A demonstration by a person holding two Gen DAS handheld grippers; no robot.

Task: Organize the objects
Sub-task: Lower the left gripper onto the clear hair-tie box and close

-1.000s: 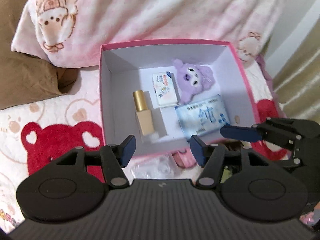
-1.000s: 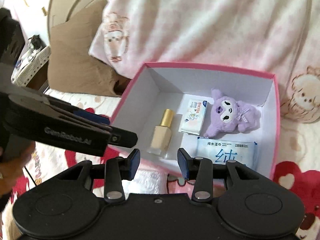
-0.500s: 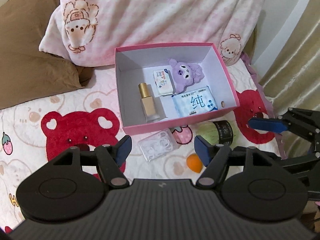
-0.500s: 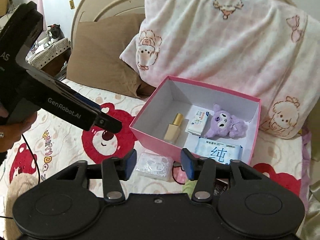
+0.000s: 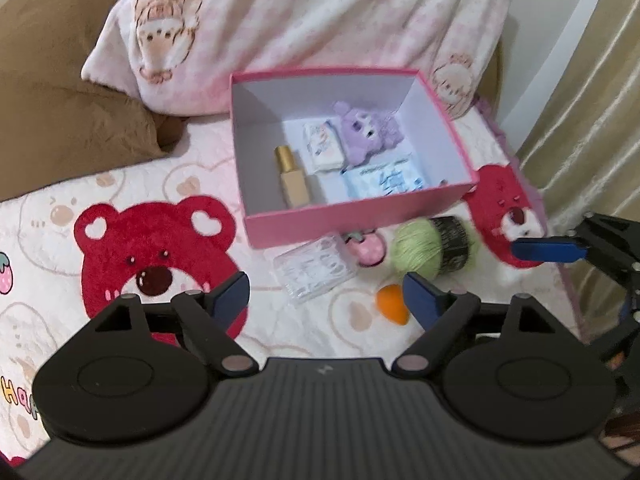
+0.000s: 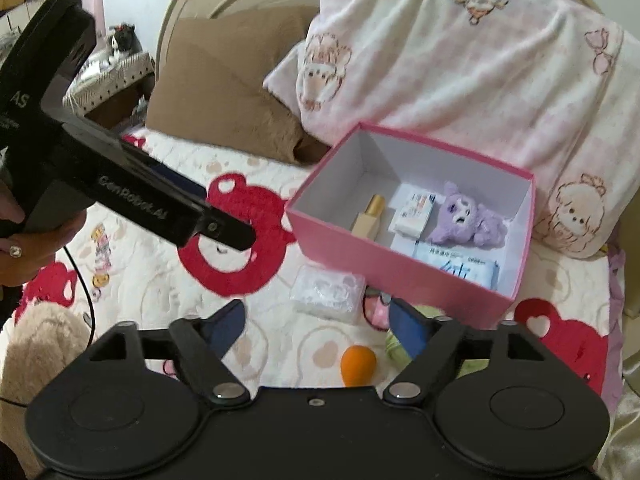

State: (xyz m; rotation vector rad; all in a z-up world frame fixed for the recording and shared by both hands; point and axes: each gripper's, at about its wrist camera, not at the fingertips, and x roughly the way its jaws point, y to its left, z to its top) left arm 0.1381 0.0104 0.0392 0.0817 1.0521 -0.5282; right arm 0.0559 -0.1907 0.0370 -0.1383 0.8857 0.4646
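A pink box [image 5: 352,220] [image 6: 384,272] on the bed holds a gold-capped bottle [image 5: 292,180], a small white packet [image 5: 323,147], a purple plush [image 5: 370,136] and a blue wipes pack [image 5: 384,182]. In front of it lie a clear plastic case [image 5: 314,270] [image 6: 329,290], a pink strawberry item [image 5: 370,249], green yarn [image 5: 432,250] and an orange sponge [image 5: 394,307] [image 6: 358,364]. My left gripper [image 5: 326,298] is open and empty, above the clear case. My right gripper [image 6: 318,326] is open and empty, near the sponge.
The bed cover has red bear prints [image 5: 156,240]. A pink pillow [image 5: 304,20] and a brown pillow [image 5: 64,112] lie behind the box. A curtain [image 5: 592,120] hangs at the right. A beige plush [image 6: 40,352] lies at the left.
Both grippers have pulled back from over the box toward the near side of the bed, so the loose items in front of the box now show. Both stay open and empty.
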